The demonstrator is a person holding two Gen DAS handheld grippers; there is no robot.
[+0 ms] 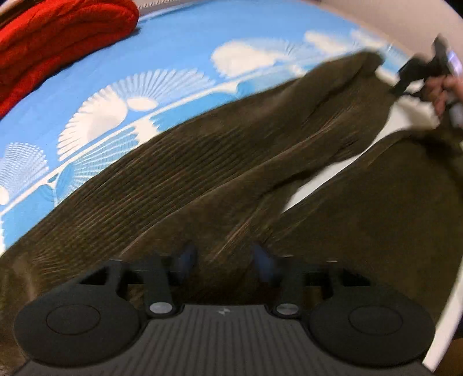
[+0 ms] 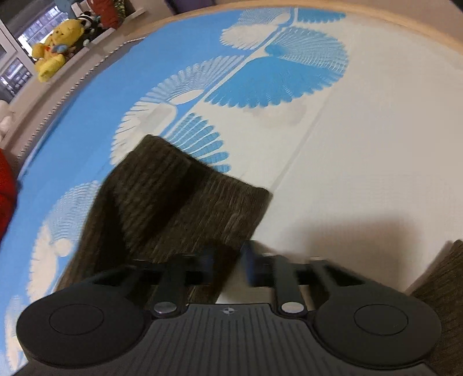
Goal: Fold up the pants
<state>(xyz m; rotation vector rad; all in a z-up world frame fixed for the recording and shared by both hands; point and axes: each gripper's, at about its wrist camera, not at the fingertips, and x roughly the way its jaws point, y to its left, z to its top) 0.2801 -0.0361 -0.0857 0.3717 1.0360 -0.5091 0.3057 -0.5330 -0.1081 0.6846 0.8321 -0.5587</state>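
Observation:
Dark olive-brown corduroy pants (image 1: pixel 220 173) lie across a blue and white patterned bed sheet (image 1: pixel 173 46). In the left wrist view my left gripper (image 1: pixel 224 257) sits low over the cloth, its blue-padded fingers a little apart with a fold of the pants between them. The right gripper (image 1: pixel 416 72) shows at the far right, held by a hand at a leg end. In the right wrist view my right gripper (image 2: pixel 228 260) has its fingers around the edge of a pant leg (image 2: pixel 179 202), whose hem lies ahead. Both views are motion-blurred.
A red folded blanket (image 1: pixel 58 37) lies at the far left of the bed. A yellow plush toy (image 2: pixel 53 52) sits on a ledge beside a window. The wooden bed edge (image 2: pixel 405 26) runs along the far side. Another part of the pants (image 2: pixel 445 289) lies at right.

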